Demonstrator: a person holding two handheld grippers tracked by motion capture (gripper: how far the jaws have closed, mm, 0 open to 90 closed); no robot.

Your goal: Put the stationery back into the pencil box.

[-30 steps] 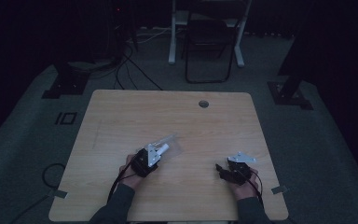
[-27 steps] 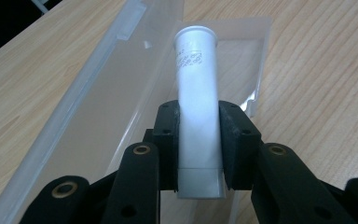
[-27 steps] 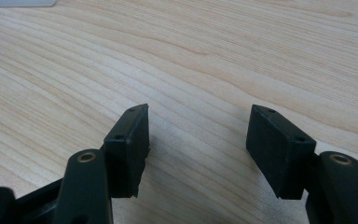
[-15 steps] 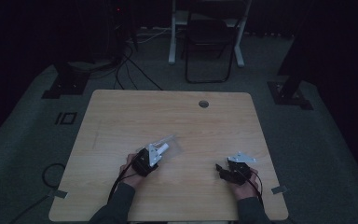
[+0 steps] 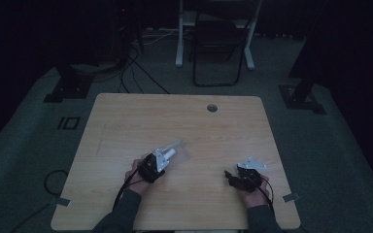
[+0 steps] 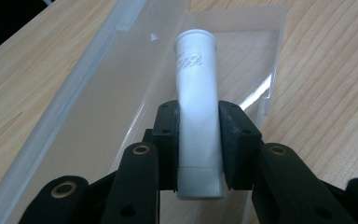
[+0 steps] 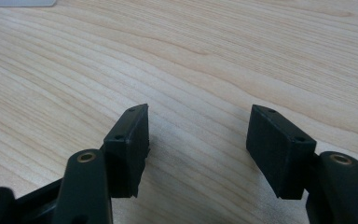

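One white tube [image 6: 198, 112], light, smooth and likely slippery, sits pinched near its base in the left tongs [image 6: 199, 140] over a clear plastic sleeve [image 6: 121, 93] on the counter [image 6: 326, 70]. Best hold: low on the barrel. Right tongs [image 7: 198, 149] stand spread, empty.

A matt white tube [image 6: 196, 107], probably plastic, lies over a glossy clear plastic bag [image 6: 121, 93] on smooth wood-grain table [image 6: 326, 84].

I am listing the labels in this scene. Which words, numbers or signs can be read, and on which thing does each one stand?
White tube, clamped in the left claw: two or three short lines of small dark print near its far end, too small and blurred to read.
Clear plastic bag under the tube: no print.
Table: no writing.
Right claw: no marks.
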